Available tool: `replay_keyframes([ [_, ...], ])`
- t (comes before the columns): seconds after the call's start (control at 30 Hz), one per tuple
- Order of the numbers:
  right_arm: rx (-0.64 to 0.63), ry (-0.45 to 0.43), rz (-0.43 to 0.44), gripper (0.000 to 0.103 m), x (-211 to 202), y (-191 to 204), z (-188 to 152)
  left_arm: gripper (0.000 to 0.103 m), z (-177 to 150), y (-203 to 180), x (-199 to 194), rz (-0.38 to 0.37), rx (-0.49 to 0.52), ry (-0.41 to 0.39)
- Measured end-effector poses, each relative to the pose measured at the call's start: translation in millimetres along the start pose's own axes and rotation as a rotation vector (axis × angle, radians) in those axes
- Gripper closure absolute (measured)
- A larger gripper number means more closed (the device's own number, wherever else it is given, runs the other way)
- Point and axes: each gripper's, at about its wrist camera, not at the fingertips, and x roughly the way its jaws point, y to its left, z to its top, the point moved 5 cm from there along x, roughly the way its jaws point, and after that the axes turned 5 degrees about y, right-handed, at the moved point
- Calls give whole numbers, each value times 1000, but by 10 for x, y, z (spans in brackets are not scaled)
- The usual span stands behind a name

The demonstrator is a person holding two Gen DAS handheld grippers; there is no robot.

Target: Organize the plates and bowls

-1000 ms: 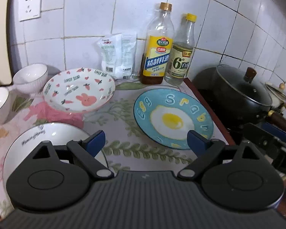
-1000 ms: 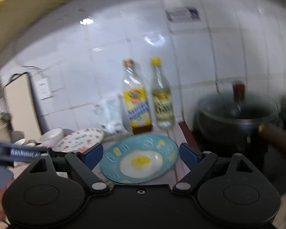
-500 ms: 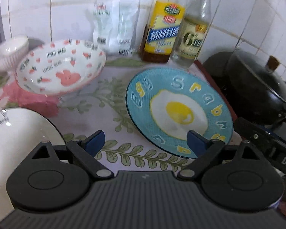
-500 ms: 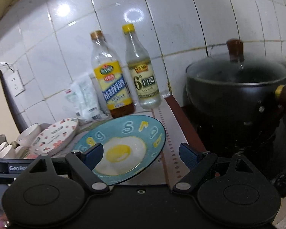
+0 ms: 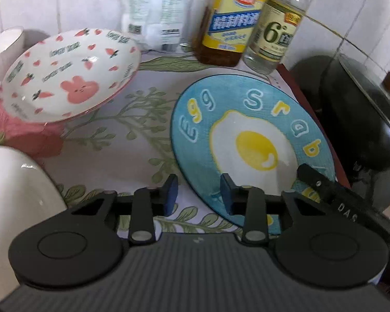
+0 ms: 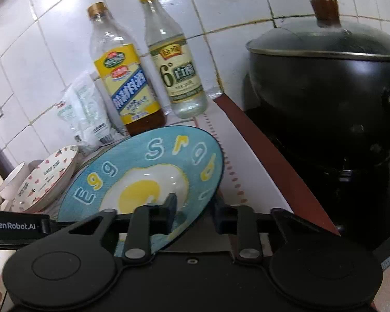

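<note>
A blue plate [image 5: 249, 143] [image 6: 148, 171] with a fried-egg picture lies flat on the flowered cloth. My left gripper [image 5: 199, 196] straddles its near left rim. One pad is over the cloth and one over the plate, and cloth shows between pad and rim while the jaws close. My right gripper [image 6: 195, 212] closes on the near right rim, with one pad on top and the other against the edge. One of the right gripper's fingers [image 5: 314, 179] shows in the left wrist view. A pink bunny plate [image 5: 72, 78] [image 6: 49, 179] stands to the left.
A white dish [image 5: 13, 189] lies at the near left and a white bowl [image 5: 2, 44] at the far left. Two bottles [image 5: 234, 18] [image 5: 275, 31] and a plastic packet [image 5: 156, 7] line the tiled wall. A black lidded pot [image 6: 325, 83] stands right of the counter's edge.
Both grippers came forward and down onto the blue plate. Their jaws went from wide apart to narrow around its near rim. The plate has not moved.
</note>
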Motion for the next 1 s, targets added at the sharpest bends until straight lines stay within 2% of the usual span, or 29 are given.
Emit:
replay_keyframes([
  [0.23,27,47,13,80,29,-44,59,71,39,-74,40,25,19,2],
  [0.53,90,57,49,83,24,-101,67,73,84,-47,32,0,30,69],
  [0.77,87,84,71,82,-150,14,12,75,-71,51,-215,-29,34,80],
  [1.0,60,72,104,82,-467,290,-75,75,-214,185,-656,-23,58,38],
])
